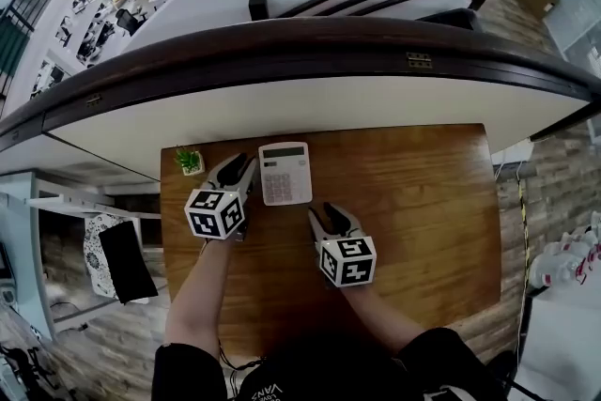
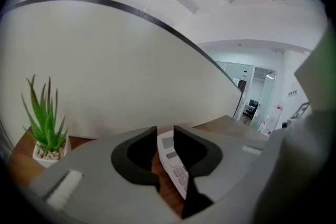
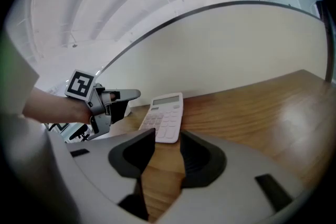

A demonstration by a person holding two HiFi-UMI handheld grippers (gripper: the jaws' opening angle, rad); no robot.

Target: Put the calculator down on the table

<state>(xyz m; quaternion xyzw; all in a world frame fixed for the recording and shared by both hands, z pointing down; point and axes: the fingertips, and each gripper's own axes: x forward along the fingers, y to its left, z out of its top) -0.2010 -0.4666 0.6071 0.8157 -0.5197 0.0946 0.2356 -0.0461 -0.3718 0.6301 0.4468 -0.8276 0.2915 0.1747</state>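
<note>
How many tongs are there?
2. The left tongs are beside the calculator's left edge; the right tongs are near its lower right corner. None look hidden.

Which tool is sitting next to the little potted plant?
The left tool, between the potted plant and the calculator. The right tool is off the calculator's near right corner, away from the plant.

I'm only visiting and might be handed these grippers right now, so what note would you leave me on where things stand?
Left gripper: open, empty, just left of the calculator, not touching it.
Right gripper: open, empty, short of the calculator.
Calculator: flat, keys up, on the wooden table, near a small potted plant.
Done: calculator is down.
Left: apparently only drawing both grippers back.
</note>
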